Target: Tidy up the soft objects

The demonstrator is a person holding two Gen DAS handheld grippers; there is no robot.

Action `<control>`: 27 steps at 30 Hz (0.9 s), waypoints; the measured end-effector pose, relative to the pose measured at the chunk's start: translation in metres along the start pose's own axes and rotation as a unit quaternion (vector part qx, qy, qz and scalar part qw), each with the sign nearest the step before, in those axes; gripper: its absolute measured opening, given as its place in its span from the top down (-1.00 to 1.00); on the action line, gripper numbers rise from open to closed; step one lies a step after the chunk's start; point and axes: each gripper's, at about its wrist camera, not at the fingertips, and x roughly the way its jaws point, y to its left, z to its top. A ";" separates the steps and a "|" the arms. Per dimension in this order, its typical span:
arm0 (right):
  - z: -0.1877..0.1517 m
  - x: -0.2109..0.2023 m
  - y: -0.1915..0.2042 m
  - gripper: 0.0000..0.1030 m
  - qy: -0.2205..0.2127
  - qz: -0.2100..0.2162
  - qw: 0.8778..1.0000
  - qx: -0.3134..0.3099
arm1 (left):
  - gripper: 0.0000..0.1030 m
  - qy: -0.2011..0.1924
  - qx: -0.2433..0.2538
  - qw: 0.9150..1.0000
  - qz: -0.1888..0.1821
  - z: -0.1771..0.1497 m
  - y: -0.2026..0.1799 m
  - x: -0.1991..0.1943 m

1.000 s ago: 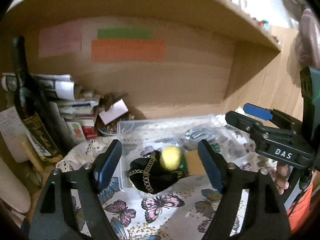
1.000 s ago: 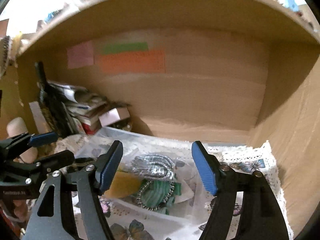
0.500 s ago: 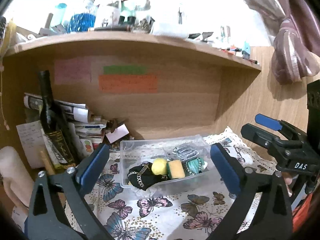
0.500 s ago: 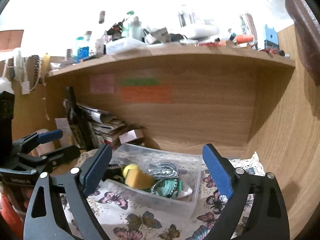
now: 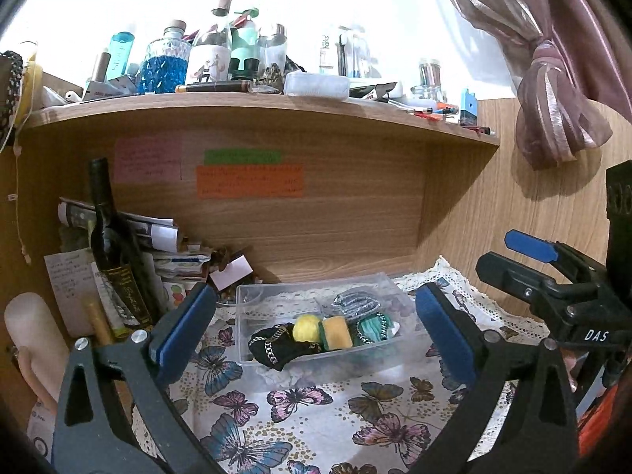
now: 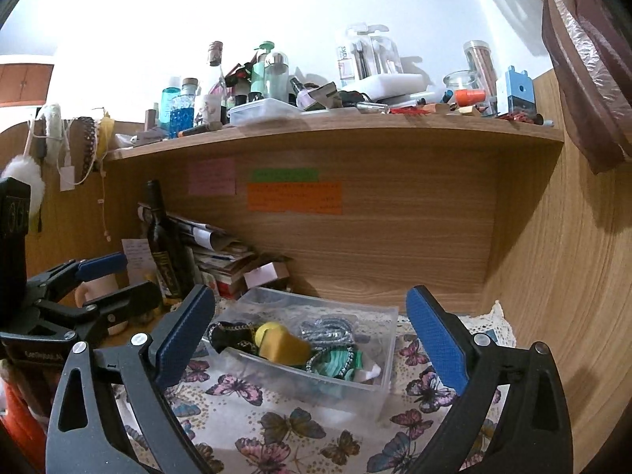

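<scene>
A: Item one, the clear plastic bin (image 5: 379, 349)?
B: On the butterfly-print cloth (image 5: 316, 414), centre of the left wrist view. Contents: black pouch with a gold chain (image 5: 276, 345) at the bin's 9 o'clock end, touching a yellow ball (image 5: 306, 326); just beside that a yellow sponge (image 5: 337, 331); a green banded piece (image 5: 373, 326) at 3 o'clock; a silver-grey bundle (image 5: 355, 302) toward 12.

A: Any legible writing?
B: "DAS" in white on the right gripper's body, seen at 3 o'clock in the left wrist view. The pink note (image 5: 148, 160), green strip (image 5: 241, 156) and orange sheet (image 5: 249, 181) on the back panel carry writing too blurred to read. The gold label on the dark wine bottle (image 5: 112, 245), at 9 o'clock of the bin, is also unreadable.

A: Grippers?
B: Left gripper (image 5: 312, 335): fingers spread wide, holding nothing, aimed level at the bin, apart from it. Right gripper (image 6: 312, 335): the same, wide and empty, facing the bin from its 4 o'clock side.

A: Surroundings?
B: Wooden shelf (image 5: 256, 106) at 12 o'clock, crowded with bottles and jars.
</scene>
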 end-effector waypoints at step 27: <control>-0.001 -0.004 0.006 -0.90 -0.003 0.002 1.000 -0.004 | -0.99 -0.008 0.002 1.000 0.000 -0.001 -0.007 -0.007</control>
